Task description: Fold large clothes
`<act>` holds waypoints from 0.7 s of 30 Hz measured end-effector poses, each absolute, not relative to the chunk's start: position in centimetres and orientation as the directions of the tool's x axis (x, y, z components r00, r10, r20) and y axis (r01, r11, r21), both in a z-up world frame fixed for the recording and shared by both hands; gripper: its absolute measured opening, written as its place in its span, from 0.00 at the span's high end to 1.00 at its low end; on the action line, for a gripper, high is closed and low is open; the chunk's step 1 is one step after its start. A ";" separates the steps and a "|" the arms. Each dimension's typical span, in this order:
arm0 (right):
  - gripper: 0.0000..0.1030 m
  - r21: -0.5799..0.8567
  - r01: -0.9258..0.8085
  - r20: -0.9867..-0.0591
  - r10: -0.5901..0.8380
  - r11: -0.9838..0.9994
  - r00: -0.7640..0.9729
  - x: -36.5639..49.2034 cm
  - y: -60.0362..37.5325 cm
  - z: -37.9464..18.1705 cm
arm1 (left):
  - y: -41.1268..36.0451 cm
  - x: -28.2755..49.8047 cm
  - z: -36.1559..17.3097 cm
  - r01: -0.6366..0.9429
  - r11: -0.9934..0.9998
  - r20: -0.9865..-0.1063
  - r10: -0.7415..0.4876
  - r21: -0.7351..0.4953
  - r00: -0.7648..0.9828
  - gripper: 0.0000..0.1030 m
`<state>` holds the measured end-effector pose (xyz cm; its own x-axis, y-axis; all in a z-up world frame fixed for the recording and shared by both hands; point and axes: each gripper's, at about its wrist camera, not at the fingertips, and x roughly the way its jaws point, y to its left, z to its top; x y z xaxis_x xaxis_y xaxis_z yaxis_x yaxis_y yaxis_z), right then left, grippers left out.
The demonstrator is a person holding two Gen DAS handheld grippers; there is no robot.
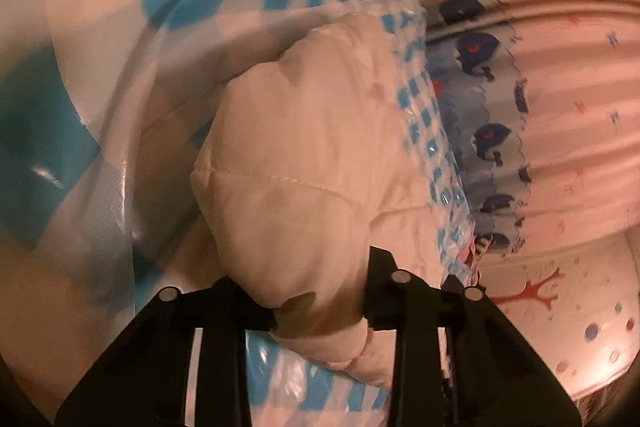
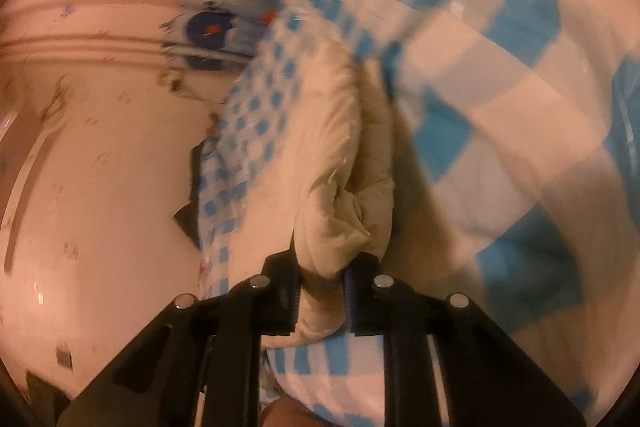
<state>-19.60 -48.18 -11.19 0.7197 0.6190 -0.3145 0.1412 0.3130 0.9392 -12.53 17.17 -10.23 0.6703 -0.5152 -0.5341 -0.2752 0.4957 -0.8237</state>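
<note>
A cream quilted padded garment (image 1: 304, 131) lies bunched on a blue-and-white checked plastic cover (image 1: 100, 39). In the left wrist view my left gripper (image 1: 322, 301) is shut on a thick puffy fold of it, the black fingers (image 1: 378, 287) pressing in from both sides. The right wrist view shows the same garment (image 2: 332, 155) as a narrow upright fold. My right gripper (image 2: 322, 297) is shut on that fold's lower end, the padding squeezed thin between the ribbed pads (image 2: 352, 297). The checked cover (image 2: 500, 75) fills the right half of that view, blurred.
A pale cloth printed with dark blue shapes (image 1: 486, 139) hangs beyond the cover's edge, also seen as the dark blue print (image 2: 210, 27). Behind it is a pinkish striped fabric with small stars (image 1: 580, 107). A pale marked wall (image 2: 100, 167) is on the left.
</note>
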 end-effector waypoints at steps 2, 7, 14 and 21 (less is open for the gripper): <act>0.83 0.941 0.104 -0.293 0.625 0.321 0.723 -21.3 -48.2 -9.7 | 17.1 -13.9 -8.0 -0.228 0.531 -0.524 -0.515 -0.816 0.678 0.75; 0.77 0.903 0.190 -0.411 0.640 0.386 0.650 -25.5 -48.1 -11.8 | 17.8 -16.9 -7.7 -0.248 0.577 -0.583 -0.515 -0.778 0.629 0.66; 0.52 0.667 0.167 -0.570 0.354 0.726 0.742 -27.3 -45.6 -6.0 | 19.7 -16.6 -12.1 -0.359 0.488 -0.599 -0.540 -0.795 0.592 0.47; 0.48 0.237 -0.200 -0.606 0.306 0.951 0.734 -20.0 -28.9 -0.1 | 19.9 -16.9 -13.9 -0.407 0.399 -0.569 -0.538 -0.822 0.621 0.41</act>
